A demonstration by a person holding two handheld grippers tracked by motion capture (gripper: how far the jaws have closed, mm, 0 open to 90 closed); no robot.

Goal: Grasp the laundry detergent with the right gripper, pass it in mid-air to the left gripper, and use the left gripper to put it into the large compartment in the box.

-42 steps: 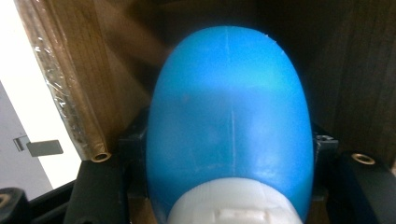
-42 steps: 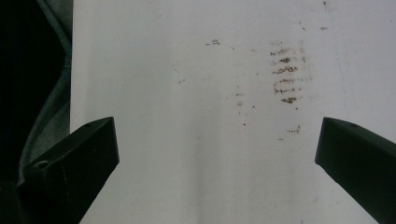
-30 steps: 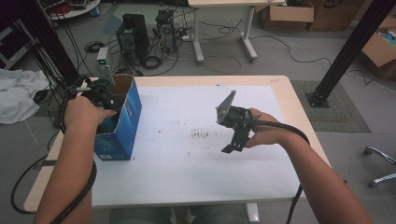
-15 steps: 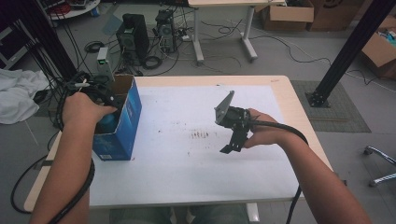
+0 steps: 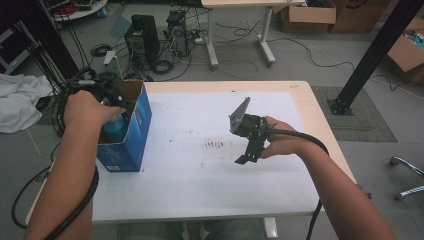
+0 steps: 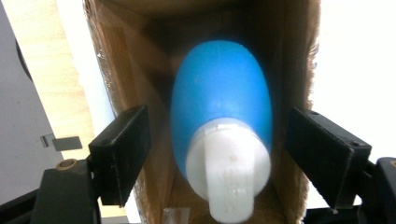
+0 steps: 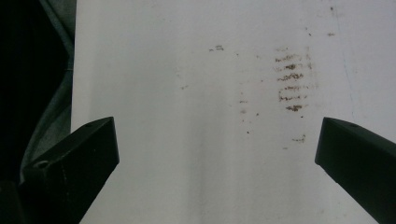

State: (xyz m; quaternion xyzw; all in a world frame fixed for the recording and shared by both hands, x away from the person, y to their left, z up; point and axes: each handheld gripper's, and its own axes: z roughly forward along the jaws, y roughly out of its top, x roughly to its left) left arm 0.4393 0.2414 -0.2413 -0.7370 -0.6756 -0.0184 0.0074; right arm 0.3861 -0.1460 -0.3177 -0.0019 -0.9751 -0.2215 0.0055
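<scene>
- blue bottle (image 6: pixel 219 102) already in box (image 5: pixel 131 131), 9 o'clock on table (image 5: pixel 200 195)
- L gripper (image 6: pixel 219 154): jaws just opened, straddling bottle w/o touching
- R gripper (image 7: pixel 215 154) wide apart, empty
- left: prob just pull L out

bottle (image 6: pixel 219 107): 1 (blue) | box (image 5: pixel 134 131): 1 | tongs (image 5: pixel 248 146): 2

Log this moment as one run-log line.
left gripper: jaws just opening, pads clear of blue bottle | bottle: inside blue box | right gripper: open, empty, above white table
</scene>
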